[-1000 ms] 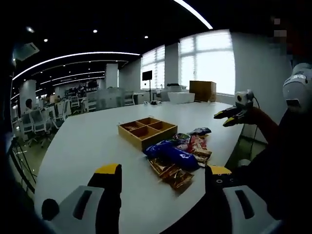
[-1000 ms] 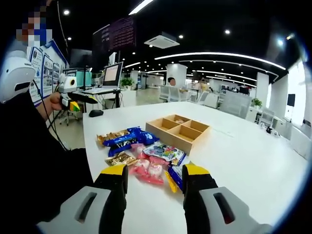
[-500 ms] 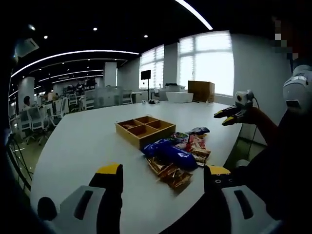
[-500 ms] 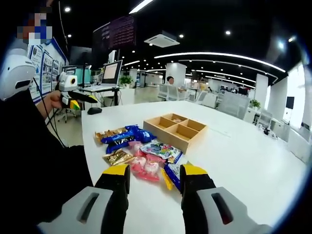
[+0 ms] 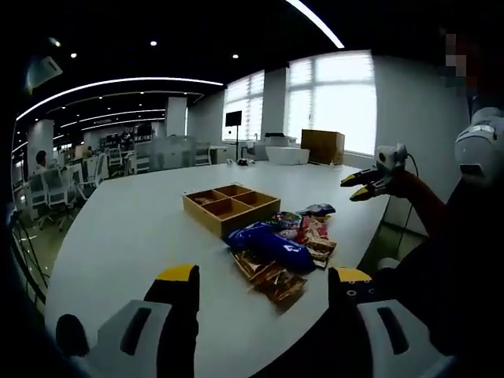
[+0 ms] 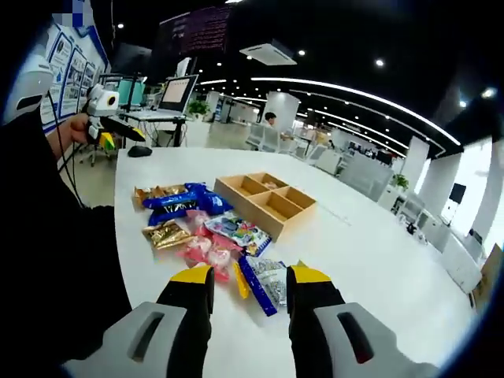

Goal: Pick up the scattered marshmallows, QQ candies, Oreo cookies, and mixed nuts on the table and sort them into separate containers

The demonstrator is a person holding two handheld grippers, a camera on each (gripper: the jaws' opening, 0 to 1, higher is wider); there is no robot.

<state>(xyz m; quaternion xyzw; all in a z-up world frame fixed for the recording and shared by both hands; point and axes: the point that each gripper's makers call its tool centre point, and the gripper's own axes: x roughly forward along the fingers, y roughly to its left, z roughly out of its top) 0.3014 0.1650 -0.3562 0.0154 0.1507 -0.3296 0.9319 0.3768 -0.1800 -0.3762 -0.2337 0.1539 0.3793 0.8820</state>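
A white counter [image 6: 378, 252] carries a wooden tray [image 6: 266, 201] with four compartments. Just beside the tray lies a heap of snack packets [image 6: 206, 230], the blue ones [image 5: 272, 244] largest, gold ones [image 5: 272, 279] at the heap's edge farthest from the tray. The left claw [image 5: 264, 276] and right claw [image 6: 248, 276] both hang wide and empty near the heap.

Bare table [image 5: 134, 228] flanks the wooden tray [image 5: 230, 206]; snack packets [image 6: 203, 233] crowd its front.
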